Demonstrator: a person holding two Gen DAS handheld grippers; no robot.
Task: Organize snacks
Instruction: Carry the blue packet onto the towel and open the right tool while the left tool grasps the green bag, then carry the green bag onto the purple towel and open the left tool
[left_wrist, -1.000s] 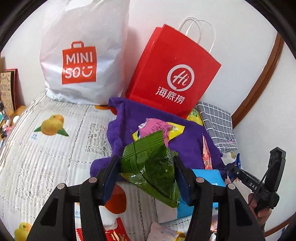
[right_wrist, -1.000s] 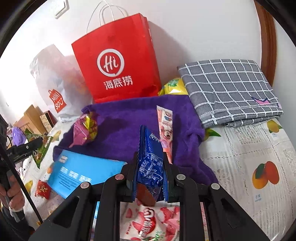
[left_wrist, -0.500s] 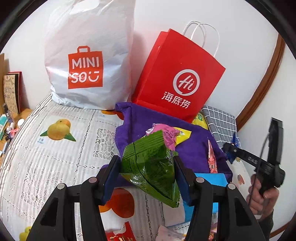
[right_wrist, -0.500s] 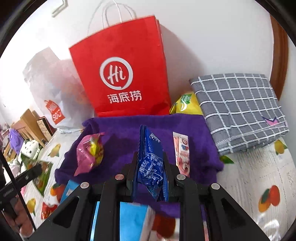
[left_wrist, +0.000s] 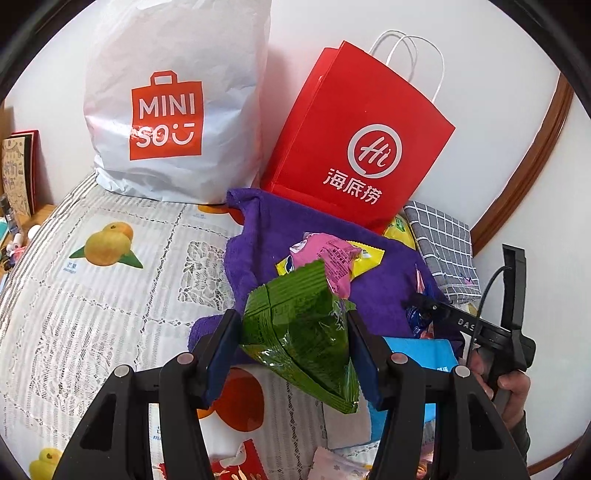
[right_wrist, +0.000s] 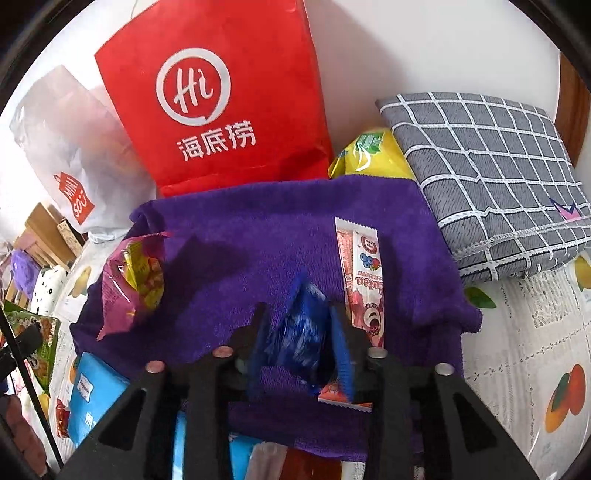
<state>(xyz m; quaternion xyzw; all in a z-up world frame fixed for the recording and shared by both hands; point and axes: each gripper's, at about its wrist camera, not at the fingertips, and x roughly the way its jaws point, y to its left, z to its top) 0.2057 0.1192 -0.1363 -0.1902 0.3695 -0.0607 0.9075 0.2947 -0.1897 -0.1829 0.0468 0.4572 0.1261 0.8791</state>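
Observation:
My left gripper (left_wrist: 291, 332) is shut on a green snack packet (left_wrist: 299, 332), held above the near edge of the purple towel (left_wrist: 266, 229). A pink and yellow packet (left_wrist: 328, 254) lies on the towel beyond it. My right gripper (right_wrist: 299, 336) stands over the purple towel (right_wrist: 240, 236) with its jaws parted around a blurred blue snack packet (right_wrist: 301, 328); whether the jaws still grip it is unclear. A pink strip snack (right_wrist: 364, 280) lies just to its right, and the pink and yellow packet (right_wrist: 129, 284) lies at the towel's left.
A red paper bag (left_wrist: 354, 147) and a white Miniso bag (left_wrist: 173, 107) stand against the wall. A folded grey checked cloth (right_wrist: 491, 173) and a yellow packet (right_wrist: 369, 155) lie at the right. A blue box (right_wrist: 92, 398) and more snacks lie on the fruit-print cover.
My right gripper moved forward and down over the towel, and its jaws have spread around the blue packet. My left gripper came slightly closer to the towel, still holding the green packet.

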